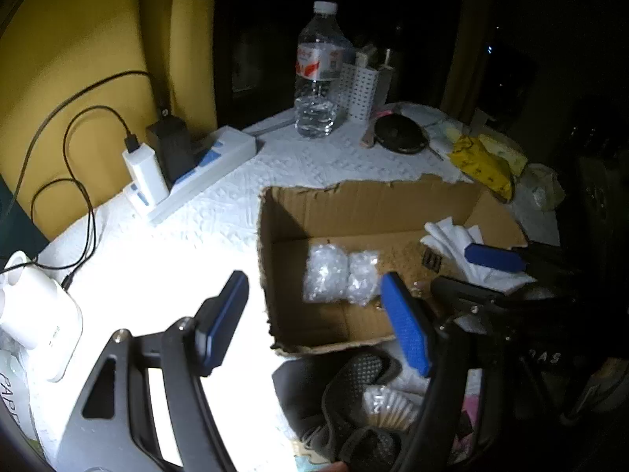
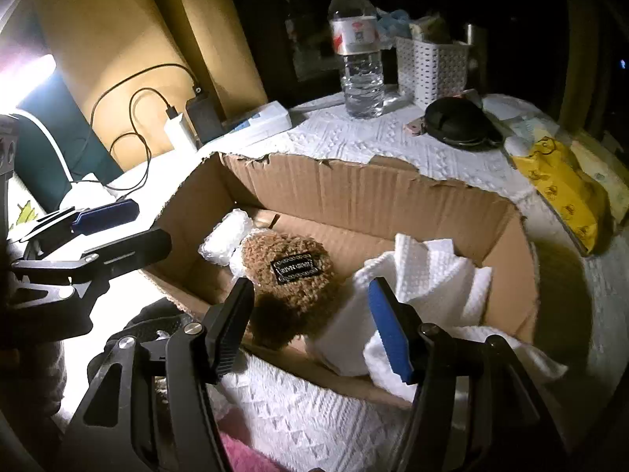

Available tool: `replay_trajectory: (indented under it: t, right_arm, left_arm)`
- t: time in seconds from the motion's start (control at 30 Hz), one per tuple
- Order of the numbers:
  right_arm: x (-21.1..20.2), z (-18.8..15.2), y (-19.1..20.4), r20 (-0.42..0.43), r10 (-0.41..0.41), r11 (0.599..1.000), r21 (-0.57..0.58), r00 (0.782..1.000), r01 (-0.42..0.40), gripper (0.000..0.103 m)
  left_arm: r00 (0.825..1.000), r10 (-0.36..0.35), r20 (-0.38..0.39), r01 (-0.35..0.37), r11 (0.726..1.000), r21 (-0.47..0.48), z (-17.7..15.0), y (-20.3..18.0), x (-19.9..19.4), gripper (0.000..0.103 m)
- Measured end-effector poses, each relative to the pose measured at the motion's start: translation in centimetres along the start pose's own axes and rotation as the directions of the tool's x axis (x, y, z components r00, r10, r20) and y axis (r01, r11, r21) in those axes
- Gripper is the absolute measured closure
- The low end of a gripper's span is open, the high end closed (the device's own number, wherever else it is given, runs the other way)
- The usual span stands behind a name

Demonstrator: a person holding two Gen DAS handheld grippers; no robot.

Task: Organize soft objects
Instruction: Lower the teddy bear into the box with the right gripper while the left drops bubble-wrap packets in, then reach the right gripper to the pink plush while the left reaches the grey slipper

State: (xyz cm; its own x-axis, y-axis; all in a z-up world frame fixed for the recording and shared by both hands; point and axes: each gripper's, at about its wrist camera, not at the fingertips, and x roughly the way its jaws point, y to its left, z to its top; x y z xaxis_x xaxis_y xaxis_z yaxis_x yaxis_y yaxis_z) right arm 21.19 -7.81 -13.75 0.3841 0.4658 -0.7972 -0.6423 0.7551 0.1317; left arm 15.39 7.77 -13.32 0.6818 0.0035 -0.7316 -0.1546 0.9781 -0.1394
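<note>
An open cardboard box (image 1: 298, 212) (image 2: 354, 192) lies on the white-covered table. Inside are two bubble-wrap bundles (image 1: 338, 277) (image 2: 226, 236), a brown fuzzy plush with a black label (image 2: 293, 275) and a white cloth (image 2: 428, 279) (image 1: 452, 240). My left gripper (image 1: 314, 322) is open and empty at the box's near left corner. My right gripper (image 2: 314, 326) is open and empty at the box's near rim, just above the plush and the cloth. A dark dotted glove (image 1: 354, 401) lies in front of the box.
A water bottle (image 1: 316, 74) (image 2: 357, 47), a white perforated basket (image 2: 430, 67), a black round case (image 2: 460, 122) and a yellow packet (image 2: 566, 192) stand behind the box. A power strip with chargers and cables (image 1: 188, 173) is at the left. A white device (image 1: 35, 314) sits near left.
</note>
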Motion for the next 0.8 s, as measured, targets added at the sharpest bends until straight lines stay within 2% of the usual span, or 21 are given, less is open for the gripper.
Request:
replay_trajectory:
  t: [0.6,0.8]
  right_arm:
    - [-6.4,-1.9,1.6,0.084,0.003,1.000,-0.002,0.996,-0.003,0.039]
    - [-7.8,-2.9,2.2,0.099,0.002,1.000,0.003,0.995,-0.003,0.039]
  left_arm:
    - [0.999,-0.018,0.035,0.017,0.999,0.028,-1.6,-2.1,-4.6,0.031]
    - [0.999,-0.023,0.030,0.022,0.999,0.034,-2.8,-2.1,-5.9,0.025]
